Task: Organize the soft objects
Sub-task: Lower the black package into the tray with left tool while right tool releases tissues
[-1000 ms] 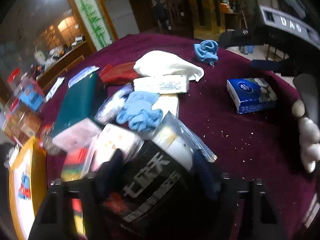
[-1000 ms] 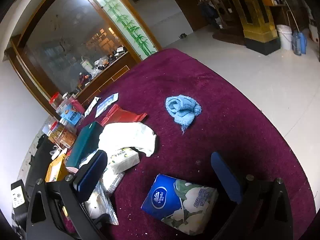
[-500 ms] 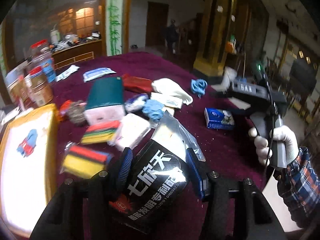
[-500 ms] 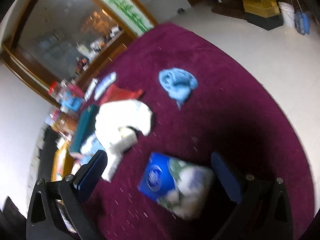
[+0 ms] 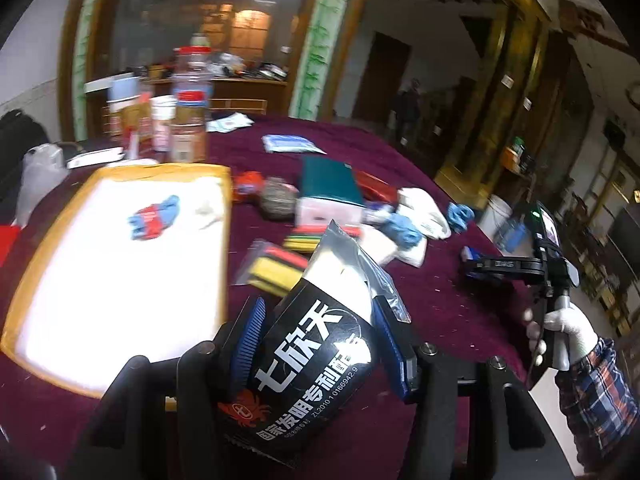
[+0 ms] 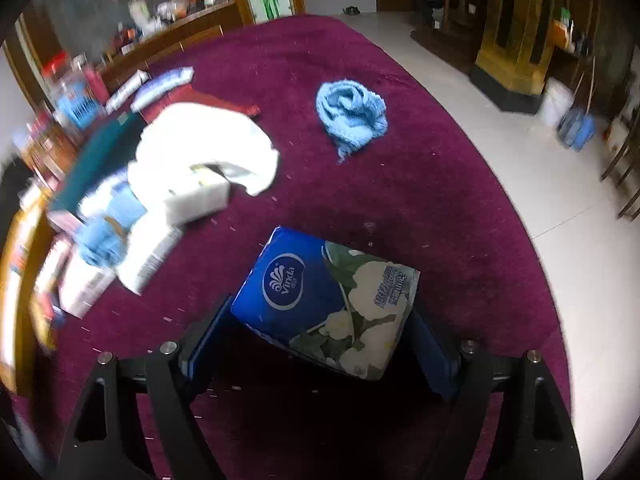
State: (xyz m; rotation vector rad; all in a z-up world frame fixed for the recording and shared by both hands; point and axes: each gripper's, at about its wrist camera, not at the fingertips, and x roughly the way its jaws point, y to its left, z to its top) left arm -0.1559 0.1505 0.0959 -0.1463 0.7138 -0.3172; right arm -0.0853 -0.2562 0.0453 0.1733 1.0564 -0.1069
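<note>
My left gripper (image 5: 318, 308) is shut on a black pouch with white lettering (image 5: 312, 352), held above the maroon table beside a yellow-rimmed white tray (image 5: 226, 216). A small blue and red cloth (image 5: 154, 220) lies in the tray. My right gripper (image 6: 322, 312) points down over a blue flowered tissue pack (image 6: 320, 292). Its jaws are closing with the pack between them, and I see no firm pressing. A blue knitted cloth (image 6: 352, 116) and a white cloth (image 6: 204, 140) lie farther out on the table.
A pile of packets, sponges (image 5: 276, 268), a green box (image 5: 328, 180) and another blue cloth (image 5: 404, 228) fills the table's middle. Jars (image 5: 190, 116) stand at the far left edge. A gloved hand (image 5: 568, 324) holds the right gripper. The table's rounded edge (image 6: 532, 240) drops to a tiled floor.
My left gripper swung left and up with the pouch, bringing the tray into full view. My right gripper dropped over the tissue pack and its jaws narrowed around it.
</note>
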